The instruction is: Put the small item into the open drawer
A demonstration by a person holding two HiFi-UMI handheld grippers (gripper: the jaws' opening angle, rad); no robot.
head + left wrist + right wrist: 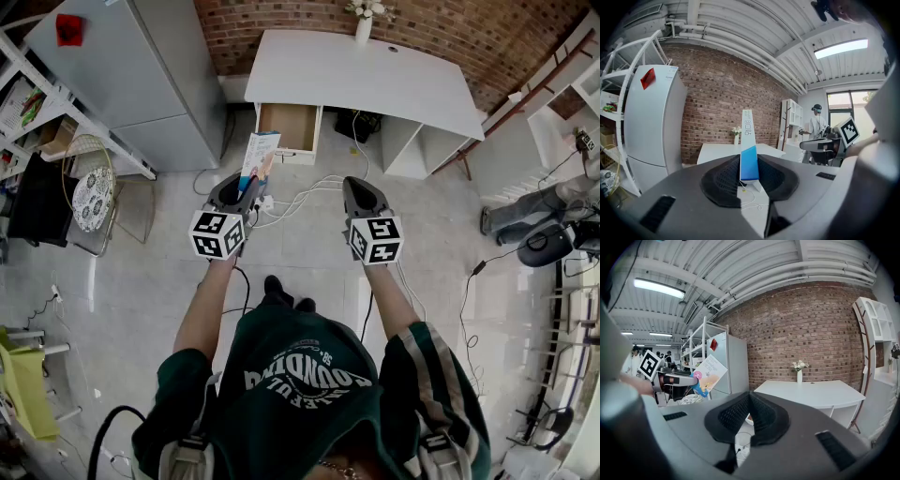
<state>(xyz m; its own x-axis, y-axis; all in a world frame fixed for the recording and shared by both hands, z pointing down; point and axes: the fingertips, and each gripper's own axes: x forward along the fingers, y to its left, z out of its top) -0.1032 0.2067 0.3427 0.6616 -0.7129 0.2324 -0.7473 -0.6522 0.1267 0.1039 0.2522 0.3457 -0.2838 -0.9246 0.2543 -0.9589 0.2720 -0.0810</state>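
Brick wall (717,98) ahead; left hand-held gripper (749,164) clamps upright box (747,131); right hand-held gripper (750,401) closed.

Left gripper (242,187) and right gripper (361,192): grey moulded shells, black ribbed fingers (733,416). Behind the fingers, each carries a white cube with black square markers (217,234). A thin black cable (246,286) trails behind the left cube. Clothing: dark green sweatshirt (309,375) with white lettering, pale-striped right sleeve (424,361), black shoes (281,291).
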